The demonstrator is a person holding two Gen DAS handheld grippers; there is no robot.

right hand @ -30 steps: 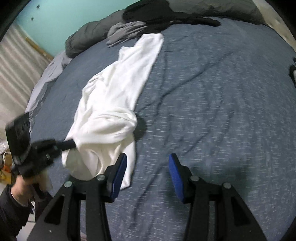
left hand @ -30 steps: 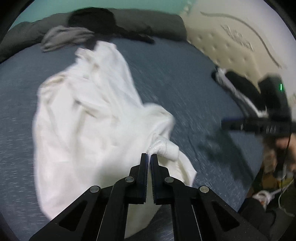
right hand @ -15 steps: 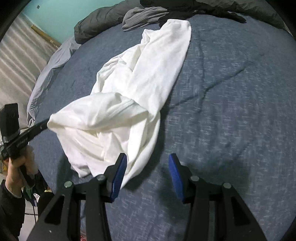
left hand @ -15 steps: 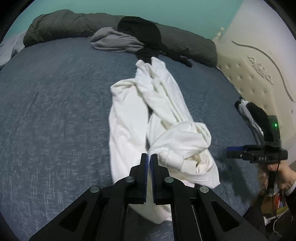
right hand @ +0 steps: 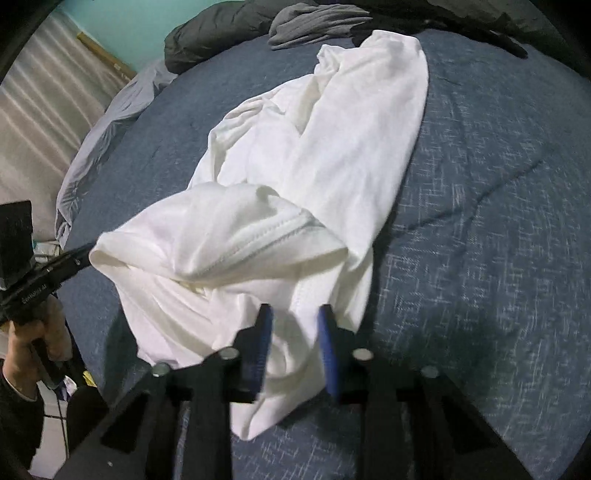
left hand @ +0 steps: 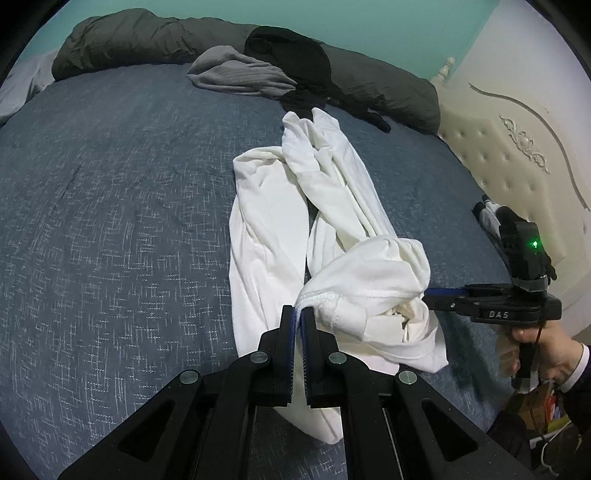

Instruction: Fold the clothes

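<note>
We hold white shirt collar, left gripper clamped on it; right gripper closing around hem. Shirt bunched on bed; no fold made yet.

A plain white garment is seen on a blue, white-flecked bed cover; grey clothing and a black piece are seen behind.

Blue bedspread, cream headboard, teal wall
</note>
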